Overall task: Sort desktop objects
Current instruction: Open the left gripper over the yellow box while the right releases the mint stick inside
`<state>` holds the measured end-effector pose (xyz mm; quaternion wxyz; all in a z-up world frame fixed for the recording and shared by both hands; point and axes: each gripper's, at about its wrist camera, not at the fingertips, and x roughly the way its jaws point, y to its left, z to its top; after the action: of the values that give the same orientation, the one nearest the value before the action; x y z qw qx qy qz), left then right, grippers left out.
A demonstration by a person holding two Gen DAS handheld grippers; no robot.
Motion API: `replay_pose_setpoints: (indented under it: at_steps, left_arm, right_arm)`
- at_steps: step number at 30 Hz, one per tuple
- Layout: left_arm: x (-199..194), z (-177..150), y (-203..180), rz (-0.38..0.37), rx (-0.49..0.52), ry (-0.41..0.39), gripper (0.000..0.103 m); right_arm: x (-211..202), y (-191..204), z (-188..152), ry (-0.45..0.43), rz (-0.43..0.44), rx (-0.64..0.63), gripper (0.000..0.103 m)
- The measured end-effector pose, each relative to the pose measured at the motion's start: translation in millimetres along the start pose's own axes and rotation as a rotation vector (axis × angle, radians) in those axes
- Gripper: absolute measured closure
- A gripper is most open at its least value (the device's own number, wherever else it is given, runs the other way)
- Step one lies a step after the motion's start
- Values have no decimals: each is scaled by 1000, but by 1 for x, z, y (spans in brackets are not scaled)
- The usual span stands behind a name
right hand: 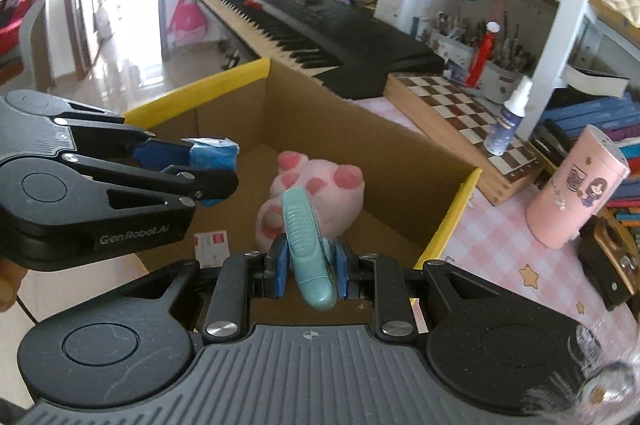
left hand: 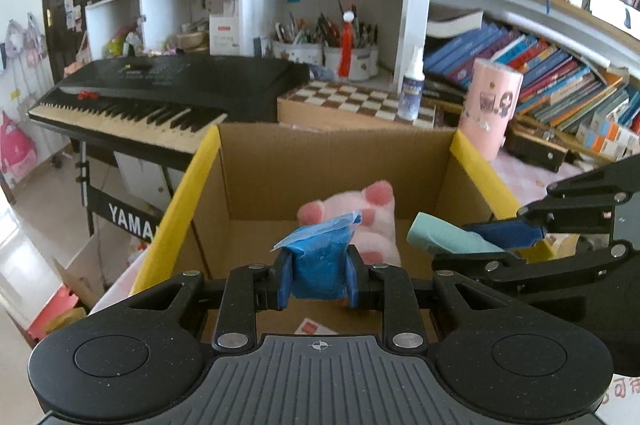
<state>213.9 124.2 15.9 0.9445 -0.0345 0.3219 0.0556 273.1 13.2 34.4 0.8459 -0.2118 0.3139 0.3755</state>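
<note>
An open cardboard box (left hand: pixel 256 177) with yellow-edged flaps sits in front of both grippers. A pink plush paw (left hand: pixel 372 225) lies inside it, also the plush paw (right hand: pixel 320 193) in the right wrist view. My left gripper (left hand: pixel 318 279) is shut on a blue plastic packet (left hand: pixel 320 261), held above the box's near side; the same blue packet (right hand: pixel 214 157) shows in the right wrist view with the left gripper (right hand: pixel 208 177). My right gripper (right hand: pixel 308 271) is shut on a teal plastic tool (right hand: pixel 306 241), held over the box. From the left wrist view the right gripper (left hand: pixel 492 245) holds the teal tool (left hand: pixel 444 235).
A black keyboard (left hand: pixel 152 93) stands behind the box on the left. A chessboard box (left hand: pixel 352 105), a spray bottle (left hand: pixel 411 85) and a pink cylinder (left hand: pixel 490 109) stand behind it on the right. Shelves of books and pen pots rise beyond. A white card (right hand: pixel 211 245) lies on the box floor.
</note>
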Motion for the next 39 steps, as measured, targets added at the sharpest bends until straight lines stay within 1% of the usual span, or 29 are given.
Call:
replay_pose_setpoints:
  at_steps: [5,11,16,21,26,39]
  left_arm:
    - [7,-4,-3,6,3,32,79]
    - [13,-7,-5,16,2,64,79]
    - [19,-10,-7,20,-3,95,79]
    - [23,-10,-10,22,4,106,79]
    - [26,-10,-11,24,8,113,79]
    - [27,-10,-10,28,6,108,78]
  right_arm:
    - [8,-2,-1,33,31,-26,81]
    - [17,-10,-1,66,69,-24,81]
    - [21,-12,-1,76,71,-67,81]
    - [24,-12,-1,80,63,-116,81]
    - [25,-13,-1,77,66,-136,81]
    - [26,-13,-2,75,65,-142,81]
